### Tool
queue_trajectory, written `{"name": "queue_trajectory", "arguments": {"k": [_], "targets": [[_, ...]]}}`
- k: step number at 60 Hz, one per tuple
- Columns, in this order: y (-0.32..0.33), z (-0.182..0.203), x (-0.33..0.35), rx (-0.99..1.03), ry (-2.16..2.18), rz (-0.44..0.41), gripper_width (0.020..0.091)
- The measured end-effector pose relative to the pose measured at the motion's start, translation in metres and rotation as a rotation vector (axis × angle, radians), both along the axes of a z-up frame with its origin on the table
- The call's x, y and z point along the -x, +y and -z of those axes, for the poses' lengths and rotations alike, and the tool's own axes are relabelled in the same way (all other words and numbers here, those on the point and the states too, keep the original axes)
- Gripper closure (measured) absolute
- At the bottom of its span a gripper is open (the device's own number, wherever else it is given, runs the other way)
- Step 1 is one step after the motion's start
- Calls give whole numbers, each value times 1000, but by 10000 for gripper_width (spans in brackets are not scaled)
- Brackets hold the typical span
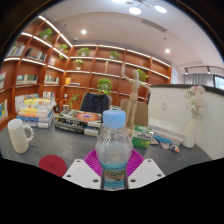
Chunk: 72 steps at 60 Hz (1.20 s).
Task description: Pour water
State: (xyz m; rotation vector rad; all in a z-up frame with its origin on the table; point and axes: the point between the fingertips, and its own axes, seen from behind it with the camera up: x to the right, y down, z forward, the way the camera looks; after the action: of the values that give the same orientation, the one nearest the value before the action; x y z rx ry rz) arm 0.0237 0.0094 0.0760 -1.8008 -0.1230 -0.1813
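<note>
A clear plastic water bottle with a light blue cap (114,148) is standing upright between the jaws of the hand-held gripper (114,172). The jaws are closing on its lower body from both sides, and the magenta pads (95,160) are pressing against the clear plastic, so the gripper is pinching the bottle. I cannot tell if the bottom of the bottle is touching the counter, because the fingers are hiding it.

The grey counter (65,150) is stretching out beyond the bottle. Well apart from the bottle, on one side, a white ceramic mug with a handle (19,135) is standing on the counter, and nearer to the gripper a round red coaster (53,164) is lying flat. Behind these, a pile of colourful books (37,113) and a flat stack of magazines (78,121) are resting on the counter. On the other side, a white box-like unit (175,110) is standing, with pale flowers (194,98) beside it.

Long wooden bookshelves with books and green plants (100,68) are running along the far wall, under bright ceiling lights (135,10).
</note>
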Motion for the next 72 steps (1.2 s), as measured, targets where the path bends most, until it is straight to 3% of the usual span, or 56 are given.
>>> {"name": "queue_trajectory", "arguments": {"k": [25,50,63,72], "targets": [[12,-56,143,-79,-989,-230,818],[17,-86,236,-261,-1855,-275,820],[15,-80,241,-243,-1945,-274,819],[12,-74,236,-212,-1698,-308,817]]}}
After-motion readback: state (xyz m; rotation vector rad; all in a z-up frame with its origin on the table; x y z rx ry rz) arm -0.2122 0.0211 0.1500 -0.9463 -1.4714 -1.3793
